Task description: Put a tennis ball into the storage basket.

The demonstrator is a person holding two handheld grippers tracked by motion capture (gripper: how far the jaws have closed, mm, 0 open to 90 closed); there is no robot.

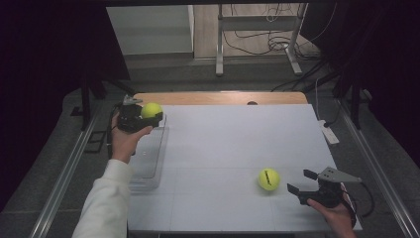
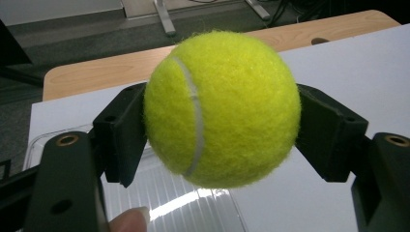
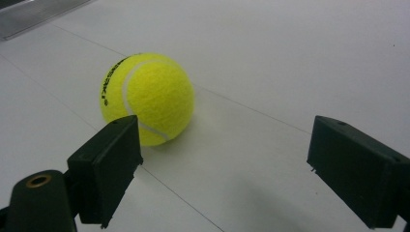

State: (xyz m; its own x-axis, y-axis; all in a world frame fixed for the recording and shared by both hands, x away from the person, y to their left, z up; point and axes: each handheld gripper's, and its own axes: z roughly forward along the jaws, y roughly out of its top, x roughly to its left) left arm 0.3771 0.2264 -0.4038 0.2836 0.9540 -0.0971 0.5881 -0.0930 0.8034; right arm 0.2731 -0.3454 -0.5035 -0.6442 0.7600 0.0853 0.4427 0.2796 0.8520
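Right gripper view: spread right gripper (image 3: 225, 174) faces a tennis ball (image 3: 147, 96) with unreadable black lettering; left gripper (image 2: 220, 140) pinches another ball (image 2: 222, 108).

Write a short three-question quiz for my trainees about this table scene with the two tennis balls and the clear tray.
1. True or false: the left claw is shut on a tennis ball.
2. Where does the second ball lie? A) in the clear tray B) on the white table top C) between the pads of the right claw
3. Fill in: the jaws of the right claw stand ____ , with nothing between them.

Key
1. True: its pads press both sides of the ball, held above the tray.
2. B: it rests on the table top, just ahead of the right claw and apart from it.
3. open
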